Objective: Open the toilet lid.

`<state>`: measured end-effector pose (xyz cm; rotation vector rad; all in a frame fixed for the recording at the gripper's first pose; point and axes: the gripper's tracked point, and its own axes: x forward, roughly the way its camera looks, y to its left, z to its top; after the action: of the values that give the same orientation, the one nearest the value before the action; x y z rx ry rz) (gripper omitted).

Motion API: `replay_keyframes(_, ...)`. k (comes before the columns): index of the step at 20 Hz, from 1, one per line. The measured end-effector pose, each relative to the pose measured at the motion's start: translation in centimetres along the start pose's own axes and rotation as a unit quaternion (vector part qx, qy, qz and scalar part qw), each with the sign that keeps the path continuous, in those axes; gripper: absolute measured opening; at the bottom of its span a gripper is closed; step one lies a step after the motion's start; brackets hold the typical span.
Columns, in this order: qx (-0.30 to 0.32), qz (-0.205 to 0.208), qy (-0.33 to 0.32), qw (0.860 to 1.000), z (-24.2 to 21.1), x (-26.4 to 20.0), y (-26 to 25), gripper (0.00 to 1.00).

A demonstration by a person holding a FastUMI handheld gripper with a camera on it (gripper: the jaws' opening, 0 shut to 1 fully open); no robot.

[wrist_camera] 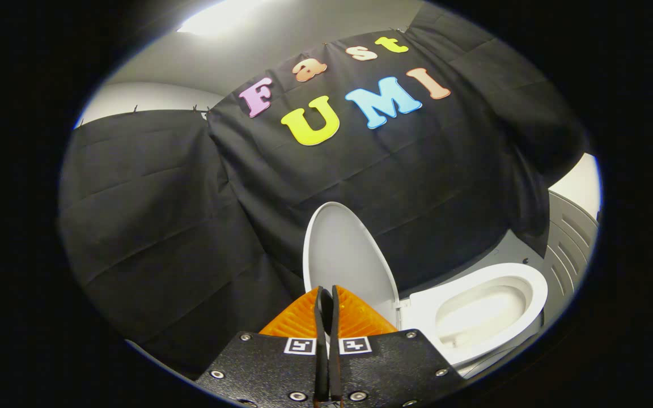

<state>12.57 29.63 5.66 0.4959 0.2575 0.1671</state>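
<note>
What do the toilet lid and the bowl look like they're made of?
Lid: probably plastic; thin, white, smooth, with a dull sheen, standing open just beyond the shut fingers of the hand-held gripper. Bowl: likely glazed ceramic or hard plastic; thick rounded white rim, glossy, with soft highlights inside. The look alone cannot settle it.

The toilet lid [342,255], raised upright, looks like smooth white plastic with a soft satin sheen, and the seat [482,309] beside it is white too, a shade glossier. Behind hangs the booth wall [190,226] — matt black cloth, creased. The gripper [327,300], fingers pressed together on nothing, has ribbed translucent plastic pads on grainy matt plates with shiny metal screws [298,395].
</note>
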Motion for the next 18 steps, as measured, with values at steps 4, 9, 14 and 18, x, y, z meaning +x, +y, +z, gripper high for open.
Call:
replay_keyframes(4, -0.014, 0.018, 0.005, 1.000, -1.3, 1.0, 2.6, 0.01)
replay_keyframes(9, -0.055, 0.035, 0.004, 0.998, -3.0, 2.2, 5.9, 0.01)
replay_keyframes(14, -0.088, 0.040, -0.002, 0.995, -4.3, 3.3, 8.0, 0.00)
replay_keyframes(18, -0.121, 0.041, -0.006, 0.992, -5.3, 3.9, 9.4, 0.02)
